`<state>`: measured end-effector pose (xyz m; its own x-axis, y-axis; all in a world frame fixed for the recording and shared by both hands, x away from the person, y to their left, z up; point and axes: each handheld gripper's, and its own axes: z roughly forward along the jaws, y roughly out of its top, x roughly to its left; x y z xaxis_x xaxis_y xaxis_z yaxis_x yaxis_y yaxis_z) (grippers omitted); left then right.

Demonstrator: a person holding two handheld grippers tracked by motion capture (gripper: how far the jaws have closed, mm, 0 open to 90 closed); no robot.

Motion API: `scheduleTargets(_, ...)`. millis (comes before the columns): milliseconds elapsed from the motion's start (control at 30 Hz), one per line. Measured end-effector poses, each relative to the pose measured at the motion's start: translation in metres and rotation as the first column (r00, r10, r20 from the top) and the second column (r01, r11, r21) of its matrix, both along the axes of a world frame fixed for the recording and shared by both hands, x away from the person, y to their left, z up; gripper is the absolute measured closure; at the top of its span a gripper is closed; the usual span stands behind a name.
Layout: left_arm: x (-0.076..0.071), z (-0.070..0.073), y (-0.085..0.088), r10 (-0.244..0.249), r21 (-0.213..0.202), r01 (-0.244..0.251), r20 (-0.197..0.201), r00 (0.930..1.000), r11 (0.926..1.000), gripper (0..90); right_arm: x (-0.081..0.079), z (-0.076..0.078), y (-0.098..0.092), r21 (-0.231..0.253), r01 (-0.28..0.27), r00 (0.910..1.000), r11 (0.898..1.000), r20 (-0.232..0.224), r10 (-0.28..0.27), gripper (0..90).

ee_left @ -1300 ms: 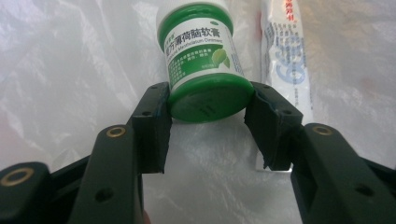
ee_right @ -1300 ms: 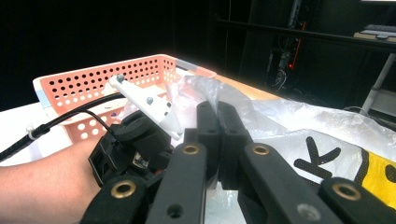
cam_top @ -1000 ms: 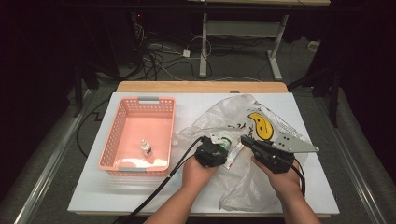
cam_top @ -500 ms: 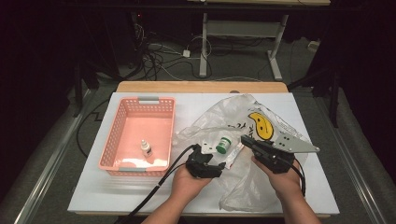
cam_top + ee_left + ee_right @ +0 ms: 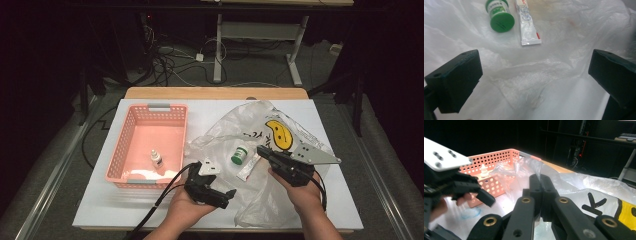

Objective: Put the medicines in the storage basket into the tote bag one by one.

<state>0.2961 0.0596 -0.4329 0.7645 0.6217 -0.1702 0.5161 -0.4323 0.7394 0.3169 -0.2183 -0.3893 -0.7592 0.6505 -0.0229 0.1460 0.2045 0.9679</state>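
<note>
on plastic bag [image 5: 280, 190]; left hand-held gripper [image 5: 227, 196] jaws just opening, empty; right hand-held gripper [image 5: 261, 150] clamped on bag

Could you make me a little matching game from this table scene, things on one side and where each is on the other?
Things:
1. green-capped bottle
2. small dropper bottle
3. left hand-held gripper
4. right hand-held gripper

Places or states:
A. standing inside the pink basket
B. jaws wide open, nothing between them
C. lying on the plastic bag beside a white tube
D. jaws shut on a fold of the plastic bag

Pairs: 1-C, 2-A, 3-B, 4-D
</note>
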Motion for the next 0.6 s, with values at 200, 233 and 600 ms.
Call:
scheduleTargets(200, -0.007, 0.006, 0.024, 0.018, -0.012, -0.018, 0.020, 0.9996, 0.9998, 0.0, 0.000, 0.000, 0.001, -0.005, 0.000, 1.0000, 1.000, 0.002, 0.000, 90.0)
scheduleTargets(233, -0.008, 0.007, 0.027, 0.022, -0.010, -0.021, 0.023, 0.9995, 0.9997, 0.0, -0.001, 0.000, 0.001, -0.006, 0.001, 1.0000, 1.000, 0.002, -0.001, 90.0)
scheduleTargets(600, -0.009, 0.015, 0.064, 0.096, -0.016, -0.095, 0.025, 0.9951, 0.9953, 0.0, 0.000, -0.001, 0.000, -0.005, 0.003, 1.0000, 1.000, -0.002, -0.003, 90.0)
